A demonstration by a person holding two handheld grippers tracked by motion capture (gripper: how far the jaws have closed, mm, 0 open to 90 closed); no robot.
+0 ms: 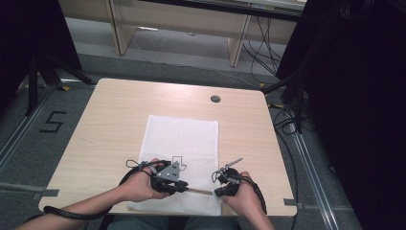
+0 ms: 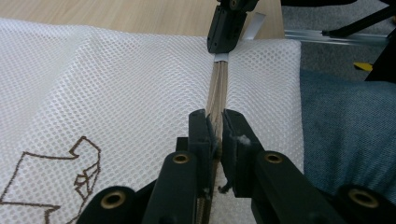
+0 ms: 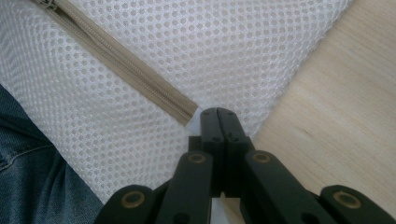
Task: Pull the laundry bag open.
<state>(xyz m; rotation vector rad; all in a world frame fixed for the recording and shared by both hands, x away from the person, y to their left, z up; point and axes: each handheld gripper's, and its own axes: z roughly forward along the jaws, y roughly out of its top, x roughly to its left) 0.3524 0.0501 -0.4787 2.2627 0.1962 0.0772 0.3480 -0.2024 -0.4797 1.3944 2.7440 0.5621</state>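
Note:
A white mesh bag lies flat on the wooden table, with a beige zipper along its near edge and a brown stitched outline on top. My left gripper is shut on the zipper, whose strip runs on edge between the pads. My right gripper faces it from the right and is shut on the mesh bag just past the zipper's end. In the left gripper view the right gripper pinches that far end.
The bag's near edge hangs slightly over the table's front edge, above the person's jeans. A round cable hole sits at the table's back. Bare wood lies to the right of the bag. Black stands and cables crowd the floor on both sides.

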